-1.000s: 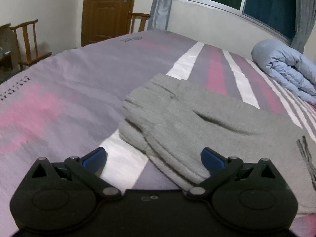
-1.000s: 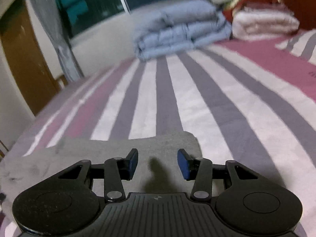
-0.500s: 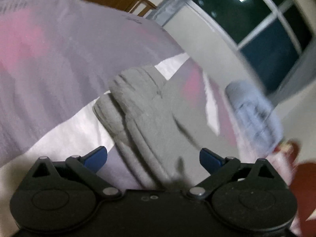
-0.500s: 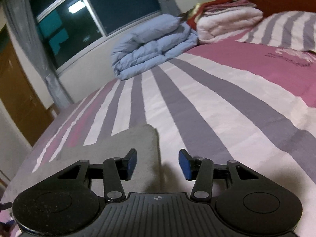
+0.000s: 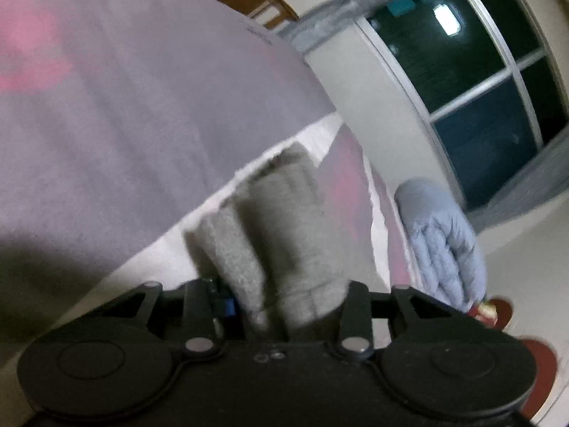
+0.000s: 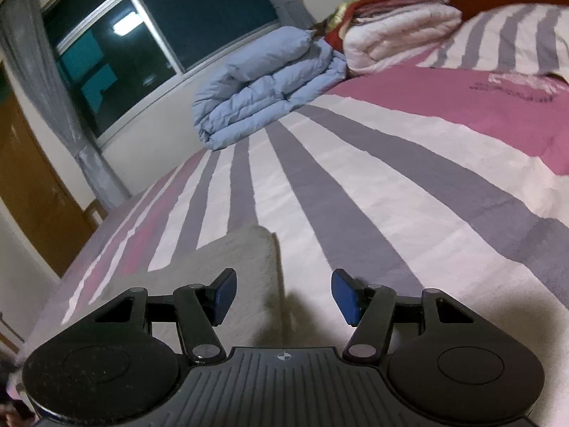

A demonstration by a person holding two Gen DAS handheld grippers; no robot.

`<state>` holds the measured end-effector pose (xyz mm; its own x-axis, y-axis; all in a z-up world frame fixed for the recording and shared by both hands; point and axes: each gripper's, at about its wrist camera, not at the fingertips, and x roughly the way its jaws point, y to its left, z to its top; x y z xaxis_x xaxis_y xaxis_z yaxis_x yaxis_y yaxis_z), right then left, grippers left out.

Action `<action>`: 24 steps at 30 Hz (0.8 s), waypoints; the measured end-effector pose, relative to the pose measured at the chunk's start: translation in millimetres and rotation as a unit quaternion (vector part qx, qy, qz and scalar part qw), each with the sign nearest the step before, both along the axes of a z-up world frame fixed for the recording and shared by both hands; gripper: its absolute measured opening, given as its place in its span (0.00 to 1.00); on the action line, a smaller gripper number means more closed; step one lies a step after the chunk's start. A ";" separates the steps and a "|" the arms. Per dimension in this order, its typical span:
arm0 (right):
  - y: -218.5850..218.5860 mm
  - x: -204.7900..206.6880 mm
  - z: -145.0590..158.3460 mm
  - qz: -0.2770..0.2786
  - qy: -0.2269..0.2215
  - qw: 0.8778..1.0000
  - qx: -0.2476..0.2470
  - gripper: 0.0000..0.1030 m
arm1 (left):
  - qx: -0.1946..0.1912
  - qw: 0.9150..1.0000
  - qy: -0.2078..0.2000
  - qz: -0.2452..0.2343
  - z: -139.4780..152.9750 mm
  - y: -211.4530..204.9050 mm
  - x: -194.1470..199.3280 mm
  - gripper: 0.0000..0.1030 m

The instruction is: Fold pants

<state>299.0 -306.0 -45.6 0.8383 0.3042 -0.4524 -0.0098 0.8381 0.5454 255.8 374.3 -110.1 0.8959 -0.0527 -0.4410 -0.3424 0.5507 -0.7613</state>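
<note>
Grey fleece pants [image 5: 284,227] lie folded on the striped bed. In the left wrist view my left gripper [image 5: 284,306] is tilted and shut on the bunched near end of the pants, which fills the gap between the fingers and hides most of the blue pads. In the right wrist view my right gripper [image 6: 282,295] is open and empty, just above the bed. A corner of the pants [image 6: 227,267] lies under its left finger, and its right finger is over bare sheet.
The bed sheet [image 6: 391,195] has grey, white and pink stripes. A folded blue duvet [image 6: 263,85] and a white and red blanket pile [image 6: 398,32] sit at the far edge by the window [image 6: 160,28]. A wooden door [image 6: 28,192] is at left.
My left gripper has rolled, moved in and closed on the end of the pants. My right gripper has shifted right off the pants and opened wider.
</note>
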 end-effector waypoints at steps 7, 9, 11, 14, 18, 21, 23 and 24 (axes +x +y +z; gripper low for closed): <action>-36.9 1.8 6.0 -0.026 0.003 0.999 0.036 0.58 | 0.095 0.992 -0.085 -0.010 52.7 -57.6 -20.2 0.25; -45.0 3.2 8.5 -0.034 0.004 0.999 0.030 0.58 | 0.122 0.985 -0.112 -0.041 73.1 -82.3 -18.5 0.25; -54.5 5.2 7.8 -0.033 0.014 0.999 0.035 0.58 | 0.121 0.979 -0.141 -0.084 92.0 -109.6 -9.0 0.25; -66.7 4.9 5.7 -0.032 0.024 0.998 0.045 0.58 | 0.113 0.971 -0.162 -0.131 106.3 -147.9 8.1 0.25; -83.5 -1.1 3.6 -0.029 0.027 0.997 0.065 0.58 | 0.121 0.961 -0.168 -0.184 117.8 -204.1 33.3 0.25; -97.3 -6.9 1.3 -0.031 0.029 0.996 0.076 0.58 | 0.138 0.950 -0.163 -0.228 120.8 -246.6 46.8 0.25; -105.7 -11.1 -0.8 -0.036 0.031 0.995 0.083 0.58 | 0.137 0.944 -0.164 -0.250 119.9 -270.6 53.5 0.25; -110.7 -13.1 -2.3 -0.038 0.032 0.995 0.086 0.58 | 0.135 0.942 -0.165 -0.261 118.5 -282.1 54.7 0.25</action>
